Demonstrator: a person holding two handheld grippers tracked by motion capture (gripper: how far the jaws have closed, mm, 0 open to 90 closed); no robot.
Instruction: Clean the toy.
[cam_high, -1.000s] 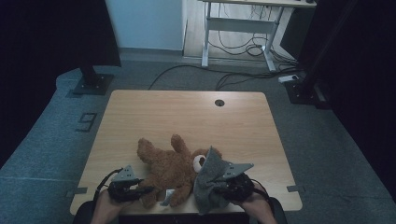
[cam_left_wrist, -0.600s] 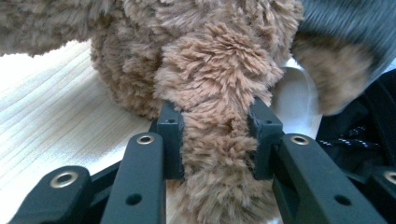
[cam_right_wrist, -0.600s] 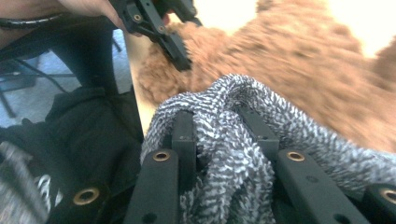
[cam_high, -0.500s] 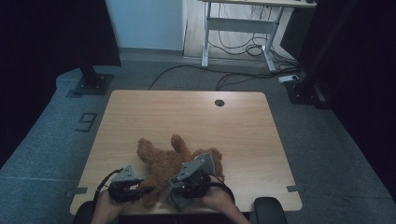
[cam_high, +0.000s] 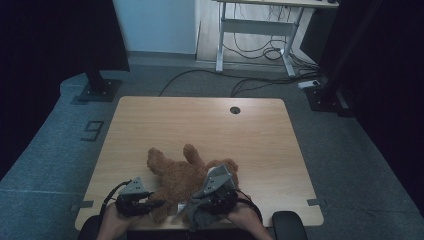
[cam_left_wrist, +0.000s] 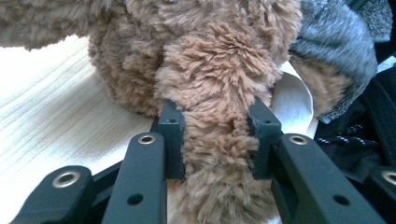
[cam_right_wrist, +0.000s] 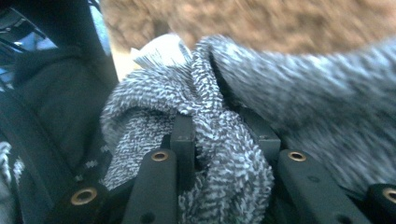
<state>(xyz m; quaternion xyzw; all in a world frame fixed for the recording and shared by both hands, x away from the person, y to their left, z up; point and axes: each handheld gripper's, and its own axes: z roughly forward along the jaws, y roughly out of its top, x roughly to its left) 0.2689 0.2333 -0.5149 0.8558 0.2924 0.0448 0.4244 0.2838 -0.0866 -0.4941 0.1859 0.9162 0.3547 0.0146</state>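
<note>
Largest, a light wooden table (cam_high: 200, 125), bare across the far half, with all the work gathered at the near edge, close to the person's hands.

Next, a brown teddy bear (cam_high: 180, 175), lying flat on the wood near that front edge, limbs spread toward the far side. Probably laid down like this to give both tools easy reach and to let the table carry the weight.

Then a grey knitted garment (cam_right_wrist: 233, 140), bunched against the brown fur at the right side of the toy, touching it. Judged as a piece of clothing for dressing the bear, brought to the lower body to be drawn over it.

Left gripper (cam_left_wrist: 217, 126): clenched on one plush limb of the bear, fur squeezed between both black pads and bulging above and below them. Most likely a steadying hold, to keep the toy from sliding under the pull of the cloth.

Right gripper (cam_right_wrist: 224, 133): clamped on a thick fold of the grey knit, pinched at the edge of the fabric, apparently to stretch the opening. Somewhat blurred in its own view.

Smallest, a white label (cam_left_wrist: 292, 102), sticking out between fur and knit, loose, gripped by nothing.
</note>
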